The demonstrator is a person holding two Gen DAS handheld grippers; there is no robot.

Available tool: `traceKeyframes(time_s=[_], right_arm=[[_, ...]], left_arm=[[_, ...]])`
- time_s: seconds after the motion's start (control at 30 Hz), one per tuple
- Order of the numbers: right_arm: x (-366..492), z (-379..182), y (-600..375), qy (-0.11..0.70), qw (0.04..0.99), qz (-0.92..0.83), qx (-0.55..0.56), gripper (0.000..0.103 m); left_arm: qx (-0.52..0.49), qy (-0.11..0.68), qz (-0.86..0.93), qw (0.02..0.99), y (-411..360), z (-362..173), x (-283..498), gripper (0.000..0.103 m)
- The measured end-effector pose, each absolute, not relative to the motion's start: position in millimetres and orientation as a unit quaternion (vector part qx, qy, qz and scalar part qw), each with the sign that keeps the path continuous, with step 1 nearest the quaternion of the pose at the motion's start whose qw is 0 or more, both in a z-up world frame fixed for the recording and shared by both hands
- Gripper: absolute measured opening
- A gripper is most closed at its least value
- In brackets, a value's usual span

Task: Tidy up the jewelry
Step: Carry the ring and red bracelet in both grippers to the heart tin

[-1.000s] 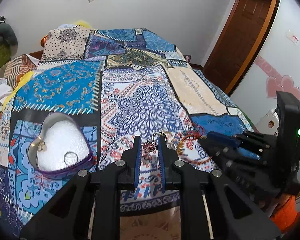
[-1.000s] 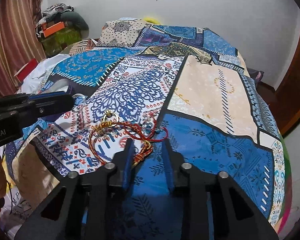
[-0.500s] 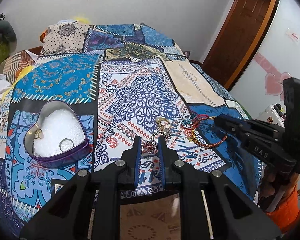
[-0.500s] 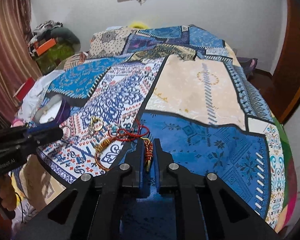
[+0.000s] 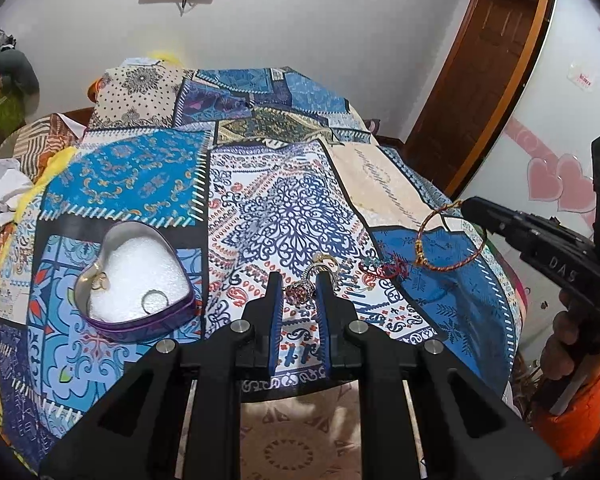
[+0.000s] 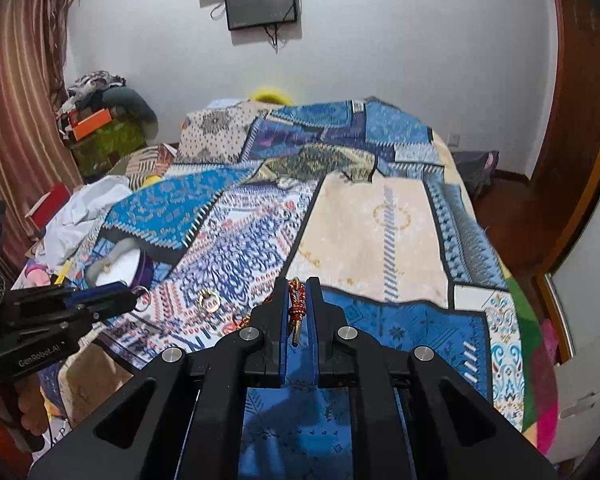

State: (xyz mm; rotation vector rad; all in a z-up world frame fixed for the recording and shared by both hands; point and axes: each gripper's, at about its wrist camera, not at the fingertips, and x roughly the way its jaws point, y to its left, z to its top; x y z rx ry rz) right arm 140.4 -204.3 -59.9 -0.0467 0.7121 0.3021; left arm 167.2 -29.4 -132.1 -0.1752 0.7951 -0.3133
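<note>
1. The left gripper (image 5: 298, 285) holds a beaded ring (image 5: 299, 293) between its narrowed fingers, just above the bed (image 5: 276, 216)
2. The right gripper (image 6: 297, 289) fingers pinch a red-gold cord bracelet (image 6: 296, 309), lifted off the bed
3. A heart-shaped tin (image 5: 134, 280) lies left of the left gripper, two rings inside

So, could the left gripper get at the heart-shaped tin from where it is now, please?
Probably yes, for reach: the heart-shaped tin sits open on the bedspread just left of the left gripper, nothing between. But the left gripper is holding a beaded ring, so it cannot grasp the tin.
</note>
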Motion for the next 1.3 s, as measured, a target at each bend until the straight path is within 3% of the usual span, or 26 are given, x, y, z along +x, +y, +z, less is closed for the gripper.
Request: traceKeyframes(time_s=[0.73, 1.3], right_arm=[[141, -38, -107, 0.302, 0.923, 0.234, -0.055, 0.007], [170, -69, -26, 0.351, 0.887, 0.292, -0.069, 0.007]], left_arm=[[-0.101, 0.338, -0.085, 0.932, 39, -111, 143, 0.015], [-0.127, 0.337, -0.033, 0.932, 96, -128, 143, 0.015]])
